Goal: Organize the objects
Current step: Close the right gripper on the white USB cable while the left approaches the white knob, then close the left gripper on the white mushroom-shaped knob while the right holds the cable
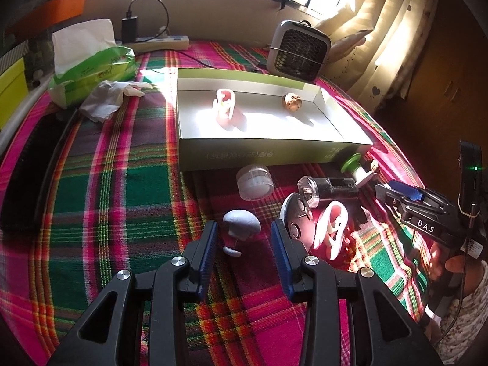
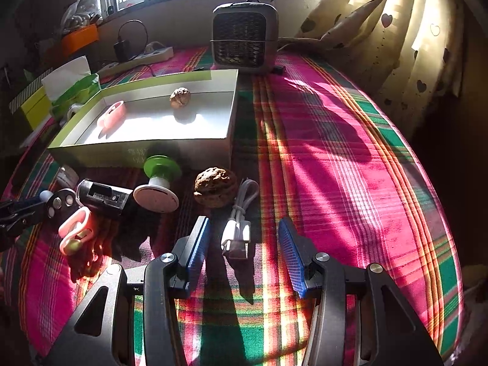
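Observation:
A shallow open box (image 1: 268,152) (image 2: 143,152) on the plaid cloth holds a pink clip (image 1: 225,107) (image 2: 112,114) and a walnut (image 1: 292,101) (image 2: 180,96). In front of it lie a grey mushroom-shaped piece (image 1: 241,222), a small clear jar (image 1: 254,182), a round metal tool (image 1: 294,216), a black device (image 1: 332,187) (image 2: 105,196), a second pink clip (image 1: 331,228) (image 2: 74,230), a green-and-white spool (image 2: 158,180), a second walnut (image 2: 215,186) and a white USB cable (image 2: 238,231). My left gripper (image 1: 244,238) is open just short of the mushroom piece. My right gripper (image 2: 244,244) is open around the cable's plug end.
A small fan heater (image 1: 297,50) (image 2: 245,35) stands behind the box. A green tissue pack (image 1: 91,67), crumpled tissue (image 1: 103,100), a power strip (image 1: 161,42) and a black bar (image 1: 33,170) lie at the left. Curtains (image 2: 396,45) hang at the right.

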